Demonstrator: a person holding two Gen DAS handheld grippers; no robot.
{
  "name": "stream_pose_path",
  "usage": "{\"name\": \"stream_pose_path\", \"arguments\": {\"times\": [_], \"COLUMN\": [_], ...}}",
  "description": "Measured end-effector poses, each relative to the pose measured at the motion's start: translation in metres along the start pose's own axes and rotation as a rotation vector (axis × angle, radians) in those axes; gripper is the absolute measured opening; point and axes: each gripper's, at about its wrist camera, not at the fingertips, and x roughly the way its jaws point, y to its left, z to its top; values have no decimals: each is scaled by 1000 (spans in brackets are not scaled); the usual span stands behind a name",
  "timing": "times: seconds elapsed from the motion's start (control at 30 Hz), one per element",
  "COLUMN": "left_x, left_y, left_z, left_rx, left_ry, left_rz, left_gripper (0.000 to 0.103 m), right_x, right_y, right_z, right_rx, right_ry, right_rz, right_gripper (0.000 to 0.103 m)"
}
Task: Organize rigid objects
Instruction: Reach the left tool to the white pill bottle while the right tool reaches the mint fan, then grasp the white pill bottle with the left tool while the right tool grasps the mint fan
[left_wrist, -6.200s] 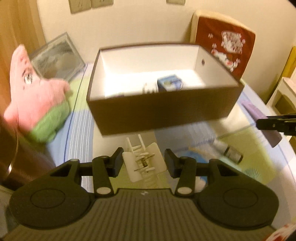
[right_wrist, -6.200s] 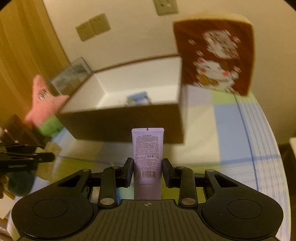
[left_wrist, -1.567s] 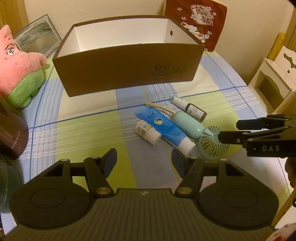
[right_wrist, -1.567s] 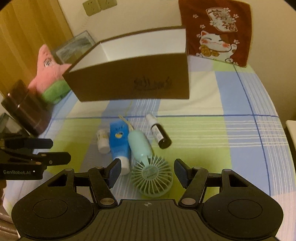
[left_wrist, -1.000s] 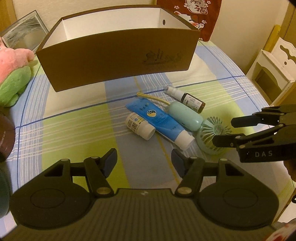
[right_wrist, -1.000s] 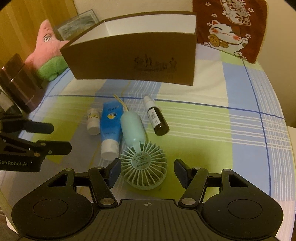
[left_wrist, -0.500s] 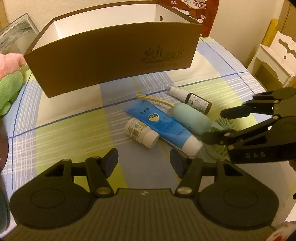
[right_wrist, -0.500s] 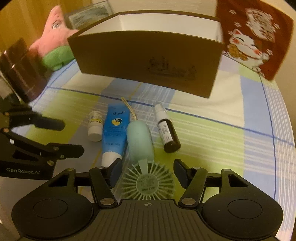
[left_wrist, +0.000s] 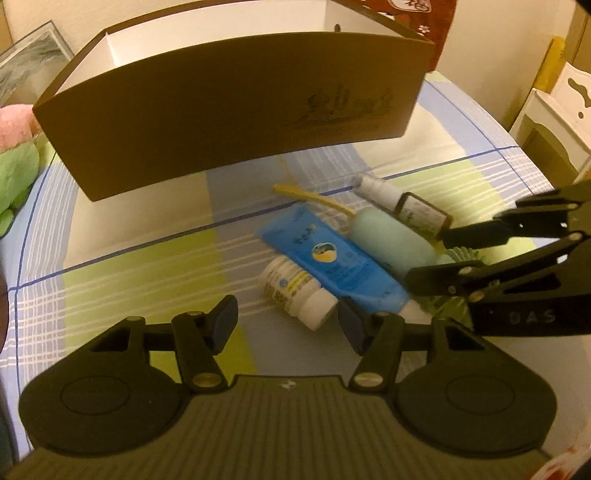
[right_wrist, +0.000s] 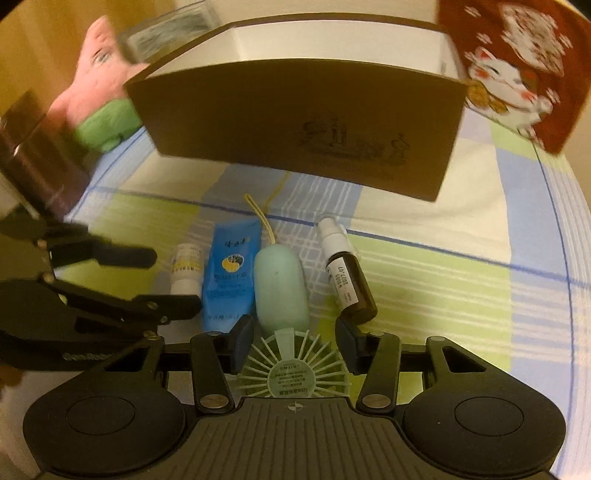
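On the checked bedspread lie a small white pill bottle (left_wrist: 295, 296), a blue tube (left_wrist: 332, 256), a mint hand fan (right_wrist: 280, 284) and a dark dropper bottle (right_wrist: 347, 275), side by side in front of a brown box (left_wrist: 229, 110). My left gripper (left_wrist: 288, 321) is open, its fingers on either side of the pill bottle's cap end. My right gripper (right_wrist: 293, 341) is open, its fingers (right_wrist: 242, 338) on either side of the fan's round head (right_wrist: 291, 369), not touching it. The right gripper also shows in the left wrist view (left_wrist: 443, 254).
A pink and green plush (right_wrist: 99, 96) and a dark cylinder (right_wrist: 33, 158) stand to the left of the box. A red cat-print cushion (right_wrist: 517, 66) leans at the back right. A white cabinet (left_wrist: 554, 122) stands beside the bed on the right.
Both grippers have moved forward and down toward the items. The left now brackets the pill bottle and the right brackets the fan head. Both stay open.
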Motion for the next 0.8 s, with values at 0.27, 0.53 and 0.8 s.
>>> {"name": "stream_pose_path", "arguments": {"times": [0.27, 0.53, 0.8], "left_x": [-1, 3, 5], "left_y": [24, 26, 28], "left_z": [-3, 6, 15], "left_rx": [-25, -50, -107], "left_ry": [14, 6, -3], "left_rz": [21, 7, -31], "left_gripper": [51, 45, 45], "right_x": [6, 20, 22], "right_y": [16, 24, 9], "right_z": [5, 9, 14], "right_rx": [104, -44, -4], "right_ry": [23, 21, -4], "right_rz": [31, -2, -24], "right_gripper": [49, 49, 48]}}
